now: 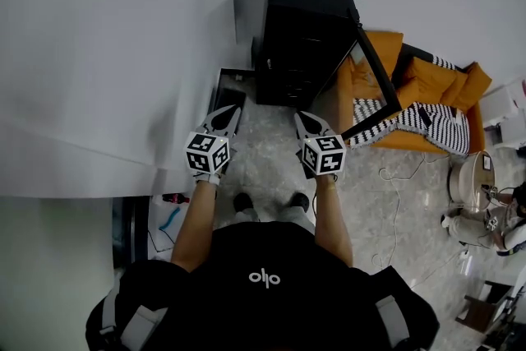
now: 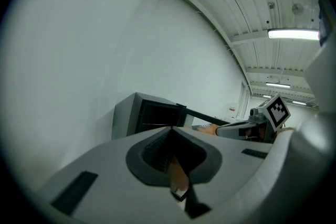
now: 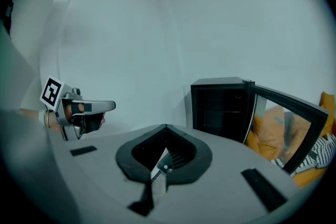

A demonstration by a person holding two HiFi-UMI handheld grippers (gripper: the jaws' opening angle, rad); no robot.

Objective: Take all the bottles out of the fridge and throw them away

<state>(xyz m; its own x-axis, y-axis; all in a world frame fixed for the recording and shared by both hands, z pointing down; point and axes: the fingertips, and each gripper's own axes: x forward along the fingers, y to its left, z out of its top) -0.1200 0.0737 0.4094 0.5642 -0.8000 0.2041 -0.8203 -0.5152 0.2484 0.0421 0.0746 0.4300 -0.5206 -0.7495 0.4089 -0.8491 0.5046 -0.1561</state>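
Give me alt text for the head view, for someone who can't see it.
Seen from above, a person stands facing a small black fridge whose glass door hangs open to the right. The left hand-held gripper and right hand-held gripper, both shut and empty, are held out toward it. An orange sofa stands beyond the door.

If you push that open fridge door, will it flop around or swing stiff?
The fridge door would probably swing stiffly as one piece, since it hangs open on the black fridge. It looks see-through like glass, so it may be fairly heavy and breakable.
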